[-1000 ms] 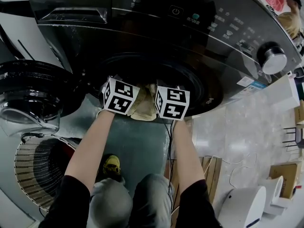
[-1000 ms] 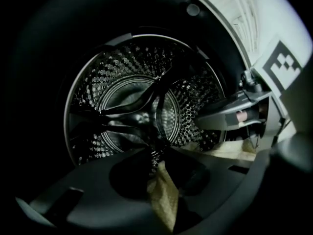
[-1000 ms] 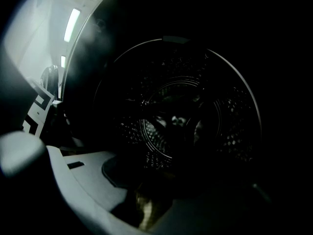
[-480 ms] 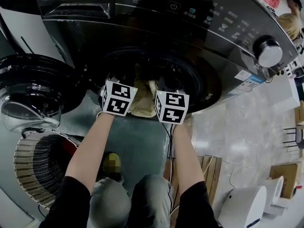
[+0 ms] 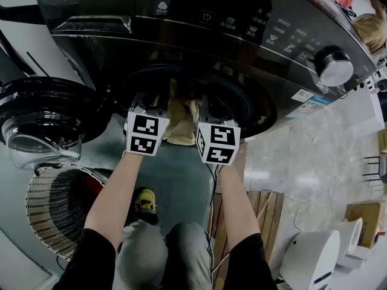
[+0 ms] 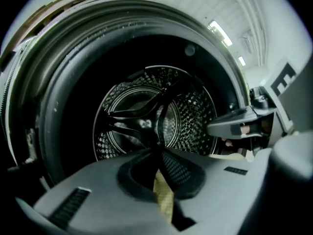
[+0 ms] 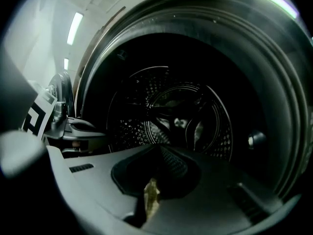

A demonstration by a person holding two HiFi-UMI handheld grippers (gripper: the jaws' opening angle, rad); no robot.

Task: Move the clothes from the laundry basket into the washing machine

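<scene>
The dark washing machine [image 5: 199,47] stands in front of me with its round door [image 5: 42,122] swung open to the left. A tan garment [image 5: 179,121] hangs at the drum mouth between my two grippers. The left gripper [image 5: 147,104] is shut on a strip of that yellow cloth [image 6: 164,199], its jaws [image 6: 159,153] pointing into the perforated drum [image 6: 146,121]. The right gripper [image 5: 211,110] is shut on another fold of the cloth [image 7: 150,198], with its jaws [image 7: 159,148] pointing at the same drum [image 7: 171,116]. Each gripper view shows the other gripper beside it.
The ribbed laundry basket [image 5: 57,216] sits on the floor at lower left with something dark red inside. A person's knees and a yellow shoe [image 5: 144,200] are below the grippers. A wooden pallet [image 5: 275,222], loose cables and a white appliance [image 5: 309,260] lie at the right.
Both grippers and the tan garment have moved up the picture, closer into the drum opening. The left marker cube has rolled slightly.
</scene>
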